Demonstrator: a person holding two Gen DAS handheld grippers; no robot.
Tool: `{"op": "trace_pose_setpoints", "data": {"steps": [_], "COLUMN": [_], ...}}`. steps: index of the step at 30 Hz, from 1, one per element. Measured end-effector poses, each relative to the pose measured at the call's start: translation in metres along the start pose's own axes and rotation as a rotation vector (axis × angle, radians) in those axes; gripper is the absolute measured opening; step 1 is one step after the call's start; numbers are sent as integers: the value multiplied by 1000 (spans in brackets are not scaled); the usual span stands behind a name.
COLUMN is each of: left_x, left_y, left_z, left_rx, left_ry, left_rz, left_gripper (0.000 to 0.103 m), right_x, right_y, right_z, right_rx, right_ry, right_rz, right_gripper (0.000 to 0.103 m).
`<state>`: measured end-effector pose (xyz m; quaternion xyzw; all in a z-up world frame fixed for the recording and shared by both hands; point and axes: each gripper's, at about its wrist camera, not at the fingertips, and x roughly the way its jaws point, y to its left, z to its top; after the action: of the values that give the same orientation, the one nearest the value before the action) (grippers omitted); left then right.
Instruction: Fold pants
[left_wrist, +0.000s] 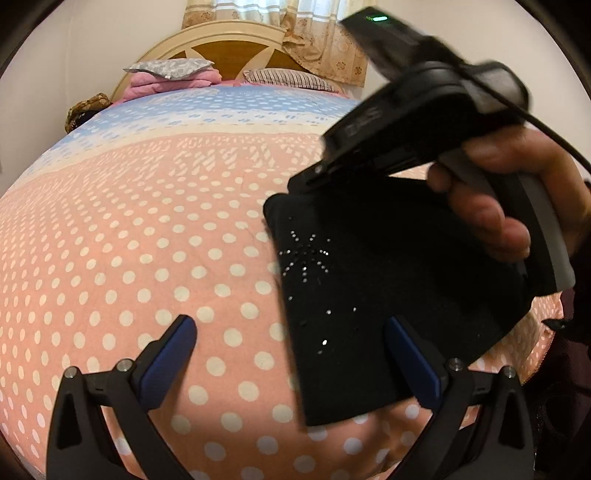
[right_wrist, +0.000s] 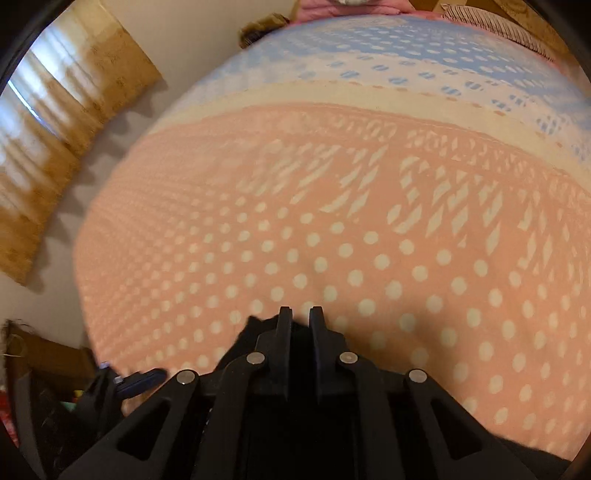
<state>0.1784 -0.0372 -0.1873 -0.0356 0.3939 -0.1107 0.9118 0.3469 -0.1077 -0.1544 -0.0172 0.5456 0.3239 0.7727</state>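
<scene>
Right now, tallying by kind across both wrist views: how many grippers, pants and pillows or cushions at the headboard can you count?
Grippers: 2, the left gripper with jaws spread, the right gripper closed on the pants
Pants: 1, the black folded pants with small studs
Pillows or cushions at the headboard: 3, grey patterned, pink, striped
Total: 6

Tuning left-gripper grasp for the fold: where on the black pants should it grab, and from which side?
Take the near bottom edge of the black pants, probably the corner between the left gripper fingers. That hem lies flat on the bedspread, so come in low from the near side, one finger sliding under. The right gripper already pinches the far top corner, leaving this end free.
</scene>
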Motion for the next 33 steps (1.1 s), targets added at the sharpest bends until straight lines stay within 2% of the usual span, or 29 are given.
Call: {"op": "trace_pose_setpoints", "data": {"steps": [2,3,4,7,11,13,15,19,25,27,33], "left_x": [-1,-1,-1,-1,-1,0,0,2,16,20,29], "left_y": [0,1,0,3,4,5,5,6,7,10,12], "left_z": [0,0,0,4,7,8,10,17,36,39,41], "left_rx": [-4,-8,-11,-19,-25,-29,-34,-37,-26,-43,-58], "left_ry": [1,1,2,7,17,20,23,27,26,35,31], "left_rz": [-1,0,1,0,-1,0,2,-1,-6,-25,-65], "left_gripper": [103,103,103,103,103,103,103,103,103,103,103], "right_x": [-21,-34,-51,-91,-146,-164,-175,-186,-173,-168,-162], "right_y": [-3,-5,-7,-12,-35,-51,-68,-102,-145,-147,-144], "right_z": [-9,-14,-24,-48,-102,-133,-161,-205,-224,-226,-226], "right_rx": [16,22,24,19,71,120,168,259,399,402,379], "right_ry": [-59,-86,-127,-205,-301,-334,-355,-399,-413,-428,-450], "right_rz": [28,34,36,2,-56,-67,-117,-179,-75,-43,-40], "right_gripper": [30,43,49,53,53,58,62,63,63,63,63]}}
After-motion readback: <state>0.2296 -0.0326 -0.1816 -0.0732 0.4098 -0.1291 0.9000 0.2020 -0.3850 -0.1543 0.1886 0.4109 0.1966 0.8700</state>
